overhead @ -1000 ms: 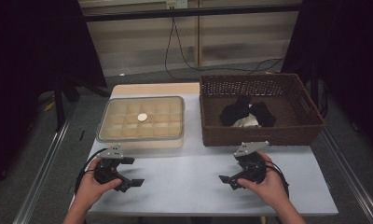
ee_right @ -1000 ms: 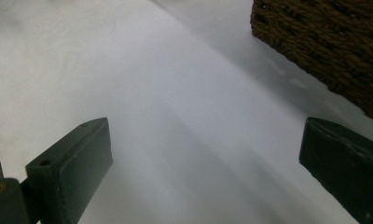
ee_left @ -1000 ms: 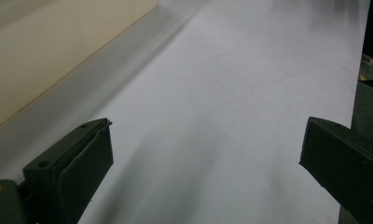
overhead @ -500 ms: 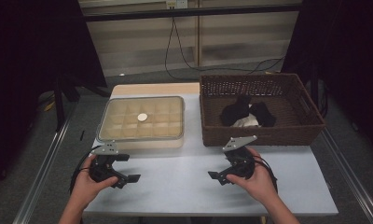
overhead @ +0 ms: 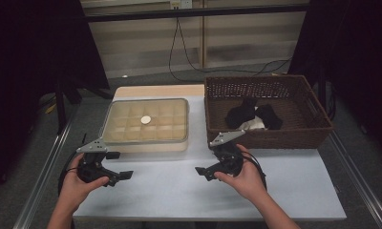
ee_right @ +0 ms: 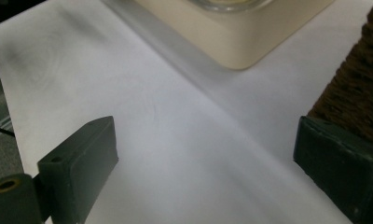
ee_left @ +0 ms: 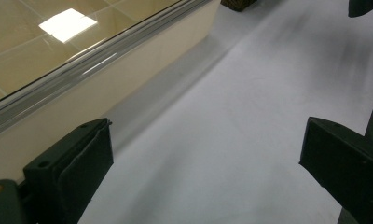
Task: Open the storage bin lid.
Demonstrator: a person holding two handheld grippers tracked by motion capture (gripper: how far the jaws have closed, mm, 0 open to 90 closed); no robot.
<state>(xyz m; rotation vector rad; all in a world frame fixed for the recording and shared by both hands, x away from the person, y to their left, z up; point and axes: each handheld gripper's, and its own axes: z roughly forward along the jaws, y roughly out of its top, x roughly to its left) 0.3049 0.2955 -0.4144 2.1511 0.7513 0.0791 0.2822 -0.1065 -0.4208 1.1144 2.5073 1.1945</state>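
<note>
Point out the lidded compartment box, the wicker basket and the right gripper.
compartment box (overhead: 146, 125): high view, on its clear lid.
wicker basket (overhead: 280, 139): high view, on its near wall.
right gripper (overhead: 202, 172): high view, between its open jaw tips.

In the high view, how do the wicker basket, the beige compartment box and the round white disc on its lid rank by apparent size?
1. Wicker basket, largest, though not by much.
2. Beige compartment box, slightly smaller than the basket.
3. Round white disc, by far the smallest.
</note>
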